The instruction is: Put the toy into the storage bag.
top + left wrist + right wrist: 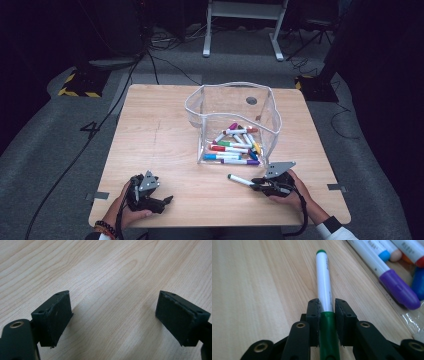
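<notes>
Right gripper point(327, 305) clamped on white green-capped marker point(323, 280) over light wooden table point(150, 150); left gripper point(113, 315) spread wide, nothing between.

White marker point(323, 280) with green cap, purple-capped marker point(387, 272), black grippers, pale wood-grain table point(150, 145), clear bin point(200, 107).

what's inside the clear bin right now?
The clear bin holds a loose pile of markers on its floor: purple, blue, red, green and orange caps show. They overlap, so the exact count and any markers underneath are hidden. A green marker lies outside it.
</notes>
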